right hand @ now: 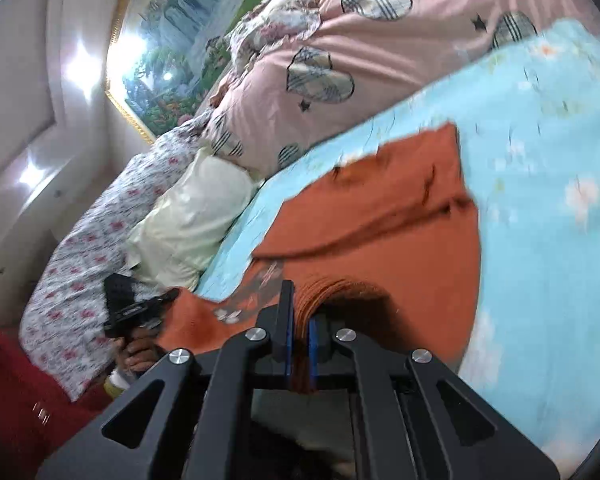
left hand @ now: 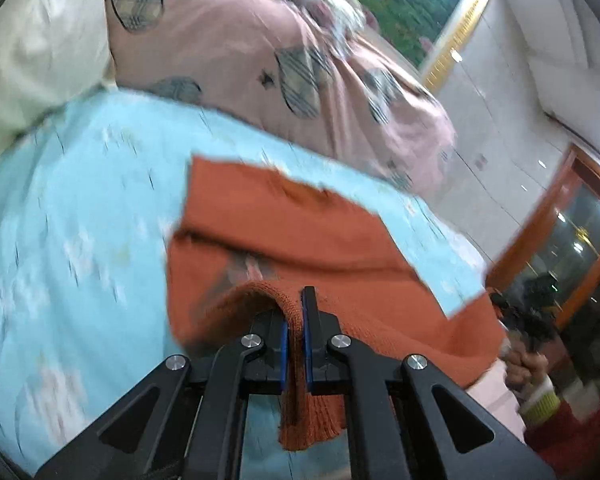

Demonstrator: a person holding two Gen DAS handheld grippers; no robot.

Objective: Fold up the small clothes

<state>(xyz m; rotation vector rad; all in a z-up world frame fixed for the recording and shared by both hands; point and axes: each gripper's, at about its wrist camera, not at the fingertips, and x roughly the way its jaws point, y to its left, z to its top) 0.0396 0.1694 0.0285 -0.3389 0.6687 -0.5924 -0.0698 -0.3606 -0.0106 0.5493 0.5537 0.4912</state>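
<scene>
In the left wrist view, the left gripper [left hand: 296, 320] is clamped on a bunched edge of the orange knit garment [left hand: 300, 236], whose fabric passes between the blue pads and hangs below them. The rest of the garment lies partly folded on the light blue bedsheet [left hand: 80, 200], beside a pink quilt [left hand: 240, 52] with checked hearts. The frame is blurred, so finer folds are hard to read.

In the right wrist view, the right gripper [right hand: 300, 316] pinches several gathered layers of the same garment [right hand: 380, 216]. A cream pillow [right hand: 188, 216] and a floral blanket [right hand: 96, 248] lie past the sheet [right hand: 540, 220], and the other handheld gripper [right hand: 132, 306] shows at the garment's far end.
</scene>
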